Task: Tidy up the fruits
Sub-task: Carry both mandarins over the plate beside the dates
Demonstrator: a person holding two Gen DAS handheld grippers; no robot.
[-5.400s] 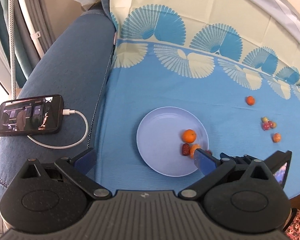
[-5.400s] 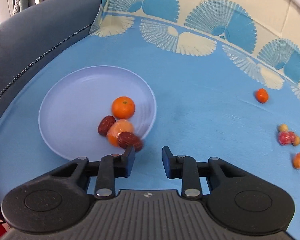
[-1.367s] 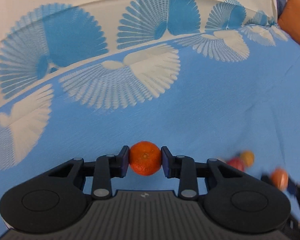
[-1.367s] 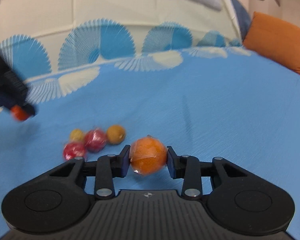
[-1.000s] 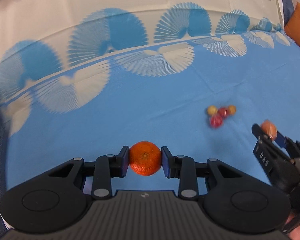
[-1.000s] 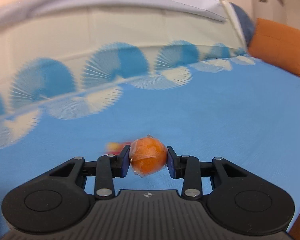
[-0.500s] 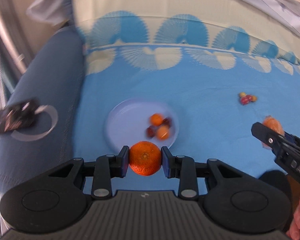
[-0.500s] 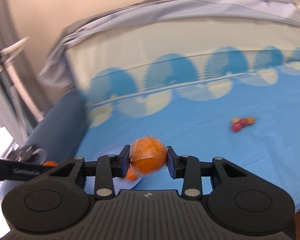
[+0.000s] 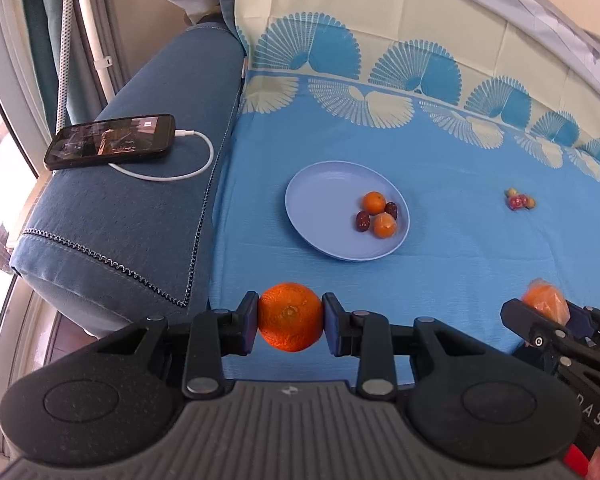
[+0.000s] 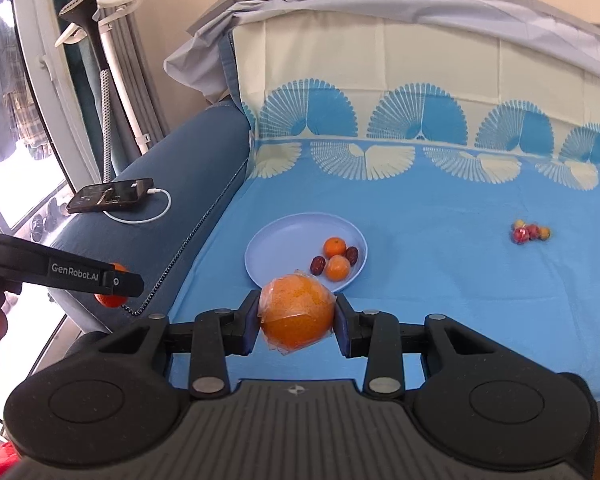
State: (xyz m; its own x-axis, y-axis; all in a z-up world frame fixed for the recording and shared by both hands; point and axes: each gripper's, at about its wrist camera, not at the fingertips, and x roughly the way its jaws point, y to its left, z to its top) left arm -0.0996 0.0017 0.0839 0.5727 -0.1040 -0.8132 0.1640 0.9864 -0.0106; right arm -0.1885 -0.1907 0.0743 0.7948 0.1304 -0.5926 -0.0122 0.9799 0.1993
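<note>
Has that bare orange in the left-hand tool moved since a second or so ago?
Yes. The orange, clamped in the left gripper, was out by the small loose fruits; now it hangs near the blue plate, toward the sofa arm.

Black tongs (image 9: pixel 290 317), blue pads, silver screws

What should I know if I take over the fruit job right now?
Left gripper: shut on a bare orange, held above the blue cloth short of the plate.
Right gripper: shut on a plastic-wrapped orange, also short of the plate.
Plate: already holds two small oranges and two dark red dates.
Left to do: set both held oranges on the plate, then fetch the small cluster of red and yellow fruits lying on the cloth to the plate's right.
</note>
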